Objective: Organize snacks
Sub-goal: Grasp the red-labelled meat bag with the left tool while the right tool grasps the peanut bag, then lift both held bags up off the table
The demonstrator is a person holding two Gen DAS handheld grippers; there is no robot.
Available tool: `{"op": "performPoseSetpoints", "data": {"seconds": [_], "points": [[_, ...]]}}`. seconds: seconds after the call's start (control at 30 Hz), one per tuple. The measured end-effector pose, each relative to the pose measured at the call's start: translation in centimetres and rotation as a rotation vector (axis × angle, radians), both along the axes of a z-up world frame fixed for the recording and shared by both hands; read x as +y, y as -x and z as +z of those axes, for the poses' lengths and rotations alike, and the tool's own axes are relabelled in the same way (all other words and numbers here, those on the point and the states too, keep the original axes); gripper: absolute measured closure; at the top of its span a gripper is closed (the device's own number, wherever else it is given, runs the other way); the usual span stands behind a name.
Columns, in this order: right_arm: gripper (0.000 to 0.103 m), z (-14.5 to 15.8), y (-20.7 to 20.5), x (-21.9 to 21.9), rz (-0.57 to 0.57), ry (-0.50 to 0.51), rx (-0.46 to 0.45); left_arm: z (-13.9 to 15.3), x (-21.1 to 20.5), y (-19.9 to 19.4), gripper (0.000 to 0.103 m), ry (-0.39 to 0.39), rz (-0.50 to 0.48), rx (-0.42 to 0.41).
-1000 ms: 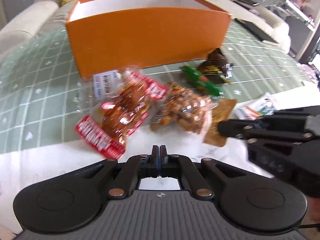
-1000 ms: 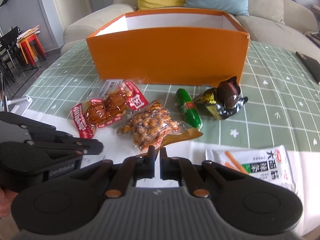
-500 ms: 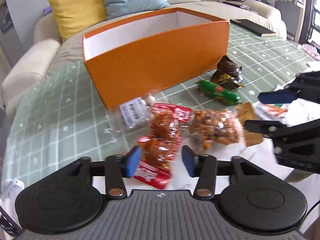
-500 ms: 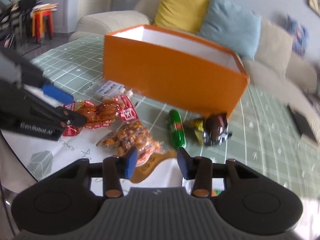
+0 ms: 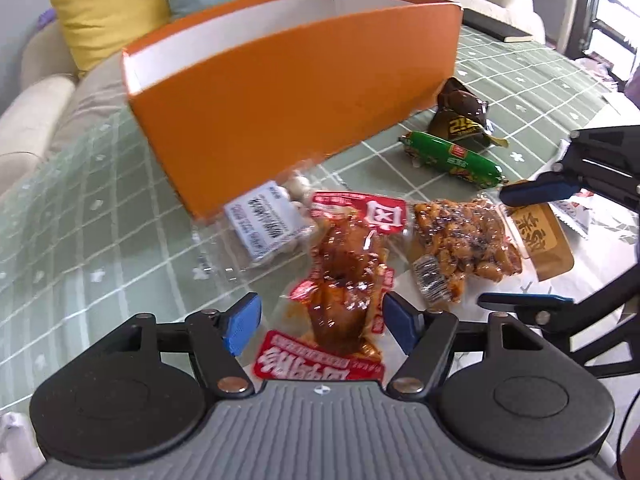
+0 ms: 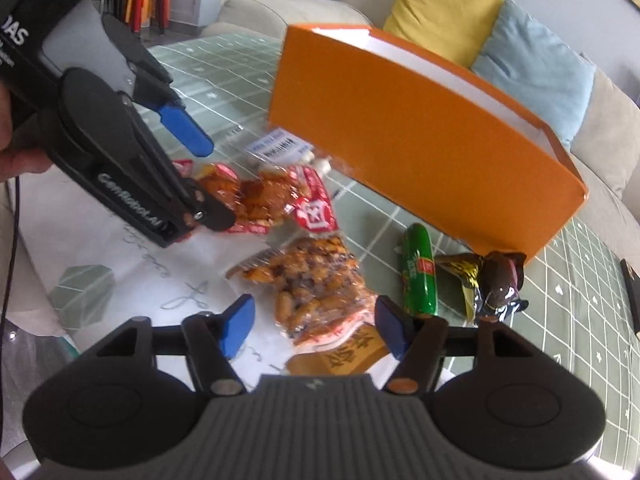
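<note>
An open orange box (image 5: 288, 92) stands on the table, also in the right wrist view (image 6: 420, 140). Snacks lie in front of it. My left gripper (image 5: 322, 326) is open, its blue pads either side of a red meat packet (image 5: 344, 276). My right gripper (image 6: 316, 330) is open around the near end of a clear peanut bag (image 6: 312, 284). A green sausage (image 6: 418, 276), a dark brown wrapped snack (image 6: 496, 284) and a white-labelled clear packet (image 5: 268, 224) lie near the box. The right gripper shows at the left view's right edge (image 5: 532, 248).
The table has a green checked cloth (image 5: 80, 208) and a white mat at the near edge (image 6: 132, 280). A sofa with yellow (image 6: 440, 8) and blue (image 6: 536, 68) cushions stands behind. A white snack packet (image 5: 572, 212) lies under the right gripper.
Both grippers went from shut to open. Both moved forward and down to the snacks: the left over the red meat packet, the right over the peanut bag.
</note>
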State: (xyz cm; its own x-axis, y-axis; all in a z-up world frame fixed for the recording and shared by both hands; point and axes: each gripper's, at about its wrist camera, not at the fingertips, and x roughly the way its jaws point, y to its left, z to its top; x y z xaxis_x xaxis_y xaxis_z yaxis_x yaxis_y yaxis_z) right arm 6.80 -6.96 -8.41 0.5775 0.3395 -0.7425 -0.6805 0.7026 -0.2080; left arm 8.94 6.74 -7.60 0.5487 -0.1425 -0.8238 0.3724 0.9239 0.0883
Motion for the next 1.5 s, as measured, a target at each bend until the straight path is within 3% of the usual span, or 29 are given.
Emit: {"op": "performPoseSetpoints", "data": {"seconds": [0.2, 0.43, 0.63, 0.83, 0.9, 0.93, 0.97, 1.1, 1.33, 1.5], "points": [[0.031, -0.5, -1.3, -0.4, -0.051, -0.066, 0.051, -0.8, 0.2, -0.6, 0.016, 0.083, 0.04, 0.022], [0.027, -0.8, -1.2, 0.0, -0.077, -0.102, 0.078, -0.4, -0.6, 0.1, 0.032, 0.083, 0.11, 0.053], [0.036, -0.5, -1.2, -0.4, -0.116, -0.113, 0.112, -0.1, -1.4, 1.5, 0.039, 0.099, 0.164, 0.089], [0.038, -0.3, -1.0, -1.0, -0.155, -0.114, 0.122, 0.5, -0.7, 2.5, 0.04, 0.28, 0.194, 0.141], [0.039, -0.3, -0.9, -1.2, -0.164, -0.119, 0.127, 0.8, -1.1, 2.7, 0.04, 0.277, 0.201, 0.13], [0.039, -0.2, -0.9, -1.4, -0.168, -0.126, 0.134, 0.9, -1.2, 2.7, 0.048, 0.276, 0.198, 0.129], [0.039, -0.2, -1.0, -1.5, -0.172, -0.135, 0.142, 1.0, -1.3, 2.7, 0.073, 0.291, 0.195, 0.131], [0.039, -0.2, -1.1, -1.7, -0.18, -0.138, 0.153, 1.1, -0.1, 2.3, 0.072, 0.431, 0.245, 0.178], [0.038, -0.3, -0.8, -1.4, -0.17, -0.131, 0.145, -0.4, -0.3, 1.6, 0.071, 0.477, 0.304, 0.245], [0.035, -0.5, -0.6, -1.4, -0.153, -0.124, 0.148, -0.5, -0.2, 1.5, 0.073, 0.49, 0.34, 0.23]]}}
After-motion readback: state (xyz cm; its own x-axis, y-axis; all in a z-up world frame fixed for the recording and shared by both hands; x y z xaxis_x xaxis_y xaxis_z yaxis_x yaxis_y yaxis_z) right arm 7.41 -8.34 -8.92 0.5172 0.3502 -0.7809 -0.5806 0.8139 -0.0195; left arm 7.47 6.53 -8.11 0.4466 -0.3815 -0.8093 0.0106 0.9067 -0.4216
